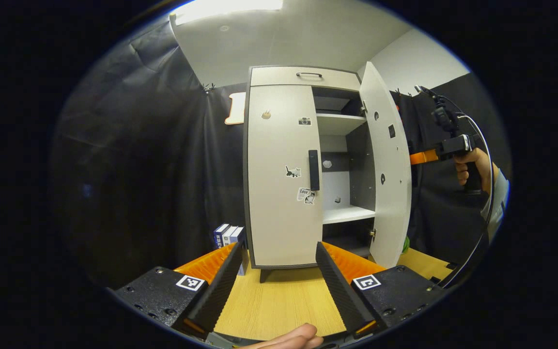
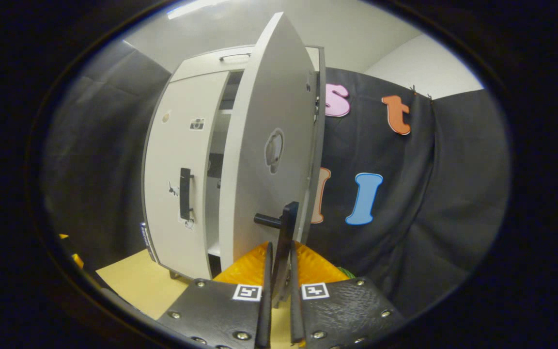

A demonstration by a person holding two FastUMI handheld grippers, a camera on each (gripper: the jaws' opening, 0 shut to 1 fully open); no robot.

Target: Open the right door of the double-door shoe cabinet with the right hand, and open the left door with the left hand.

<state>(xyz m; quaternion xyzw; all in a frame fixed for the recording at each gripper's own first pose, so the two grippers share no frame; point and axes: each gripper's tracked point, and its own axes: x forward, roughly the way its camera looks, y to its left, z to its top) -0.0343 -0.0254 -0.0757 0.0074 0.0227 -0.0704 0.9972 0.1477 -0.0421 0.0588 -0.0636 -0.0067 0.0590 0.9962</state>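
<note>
The shoe cabinet (image 1: 284, 169) stands on the wooden counter (image 1: 279, 300) at the far side, against the black cloth wall. Its right door (image 1: 385, 165) is swung wide, baring white shelves (image 1: 342, 123), while the left door (image 1: 281, 174) sits closed with its dark handle (image 1: 313, 169) untouched. In the left gripper view, the left tool (image 1: 279, 252) hovers near, fingers spread wide, pointed at the closed door's lower edge and well apart from it; some books (image 1: 228, 235) stand left of the cabinet. Off to the right a hand (image 1: 472, 167) holds the right tool behind the open door. The right gripper view adds what is hidden there: the right tool (image 2: 279, 252) is pressed together on the right door's handle (image 2: 286, 228), though the contact itself looks partly hidden.
</note>
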